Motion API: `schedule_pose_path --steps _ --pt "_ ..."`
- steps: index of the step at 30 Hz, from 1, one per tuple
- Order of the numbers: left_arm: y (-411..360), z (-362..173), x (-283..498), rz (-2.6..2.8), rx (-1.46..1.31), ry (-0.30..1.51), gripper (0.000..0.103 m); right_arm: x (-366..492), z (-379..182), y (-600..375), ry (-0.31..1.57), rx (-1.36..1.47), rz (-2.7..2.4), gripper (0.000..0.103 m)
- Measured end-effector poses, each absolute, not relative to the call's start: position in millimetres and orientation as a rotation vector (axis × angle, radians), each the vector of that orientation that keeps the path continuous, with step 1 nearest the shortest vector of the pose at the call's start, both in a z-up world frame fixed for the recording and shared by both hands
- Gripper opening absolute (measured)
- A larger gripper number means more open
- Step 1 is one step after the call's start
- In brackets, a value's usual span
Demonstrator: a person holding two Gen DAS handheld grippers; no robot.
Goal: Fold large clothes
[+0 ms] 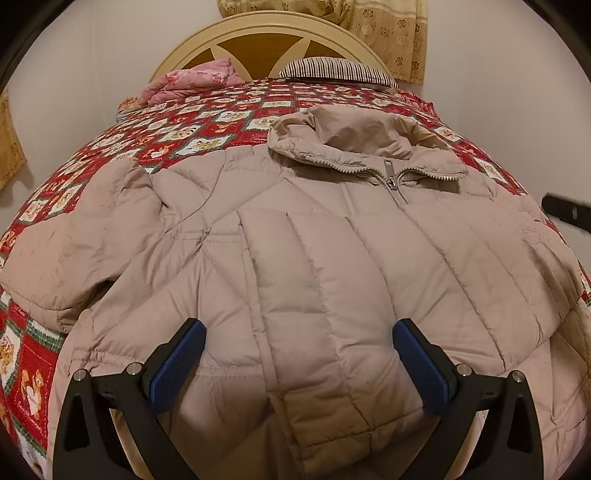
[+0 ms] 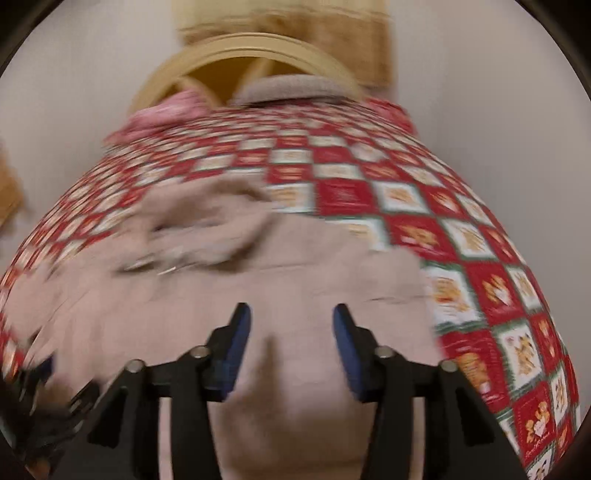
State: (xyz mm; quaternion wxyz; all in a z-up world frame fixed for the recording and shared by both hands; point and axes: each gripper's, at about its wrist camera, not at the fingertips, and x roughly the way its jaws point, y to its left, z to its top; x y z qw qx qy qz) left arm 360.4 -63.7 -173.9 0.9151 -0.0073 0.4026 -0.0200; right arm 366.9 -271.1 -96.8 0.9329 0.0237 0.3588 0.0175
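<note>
A large beige quilted puffer jacket (image 1: 314,251) lies front up on the bed, zipper closed, collar toward the headboard, one sleeve spread to the left. My left gripper (image 1: 299,354) is open above the jacket's lower front, its blue pads (image 1: 177,365) wide apart and holding nothing. The right wrist view is motion-blurred. There the jacket (image 2: 258,288) fills the lower middle, and my right gripper (image 2: 291,347) is open above its right part, empty. A dark piece of the right gripper (image 1: 565,212) shows at the right edge of the left wrist view.
The bed has a red and white checked quilt (image 1: 207,125) (image 2: 461,236). A pink folded cloth (image 1: 192,83) and a striped pillow (image 1: 340,70) lie at the cream headboard (image 1: 266,37). Beige curtains (image 1: 388,33) hang behind. White walls flank the bed.
</note>
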Motion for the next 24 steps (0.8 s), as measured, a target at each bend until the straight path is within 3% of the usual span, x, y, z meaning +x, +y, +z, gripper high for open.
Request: schedule_pose_path --steps 9,24 --pt "-62 -173 361 -0.039 -0.011 0.83 0.102 357 -165 -225 0.799 -0.017 0.103 0.052" --pt "-65 -176 361 -0.033 0.009 0.84 0.102 353 -174 -218 0.805 -0.034 0.074 0.054"
